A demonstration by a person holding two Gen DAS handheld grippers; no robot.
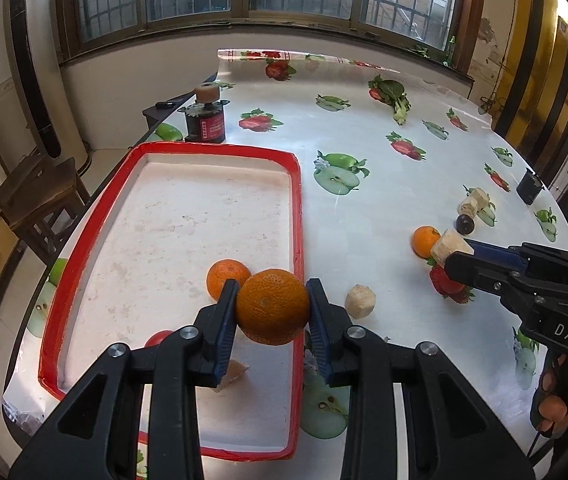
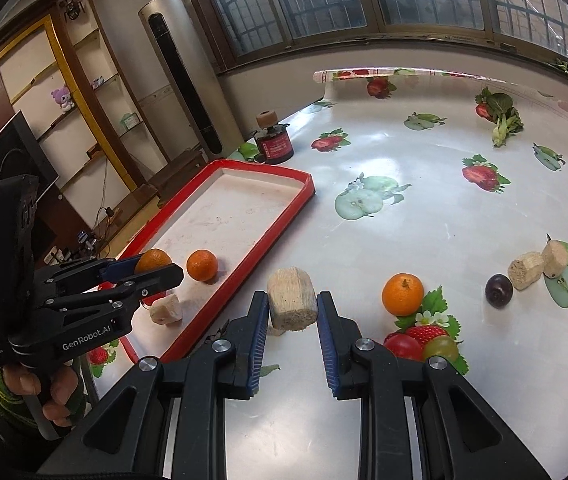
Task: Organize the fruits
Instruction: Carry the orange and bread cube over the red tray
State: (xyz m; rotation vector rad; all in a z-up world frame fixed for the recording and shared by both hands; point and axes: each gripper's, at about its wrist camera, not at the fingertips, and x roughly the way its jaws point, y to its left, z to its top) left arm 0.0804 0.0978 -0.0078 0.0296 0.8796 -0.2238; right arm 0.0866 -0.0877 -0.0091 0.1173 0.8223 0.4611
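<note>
My left gripper [image 1: 272,304] is shut on an orange [image 1: 272,306] and holds it above the red-rimmed white tray [image 1: 296,208], near its right rim. A second orange [image 1: 226,278], a tan chunk [image 1: 232,374] and a red fruit [image 1: 158,338] lie in the tray. My right gripper [image 2: 292,308] is shut on a tan cut chunk [image 2: 292,300], held above the table right of the tray. A third orange [image 2: 403,294], a dark plum [image 2: 498,290] and two tan chunks [image 2: 526,270] lie on the table. Another tan chunk [image 1: 360,301] lies beside the tray.
The tablecloth [image 1: 384,184] carries printed apples and strawberries. A dark jar with a cork top [image 1: 205,120] stands behind the tray. A leafy vegetable [image 1: 396,98] lies far back. A small black cup [image 1: 529,187] stands at the right edge. A chair [image 1: 36,204] stands left of the table.
</note>
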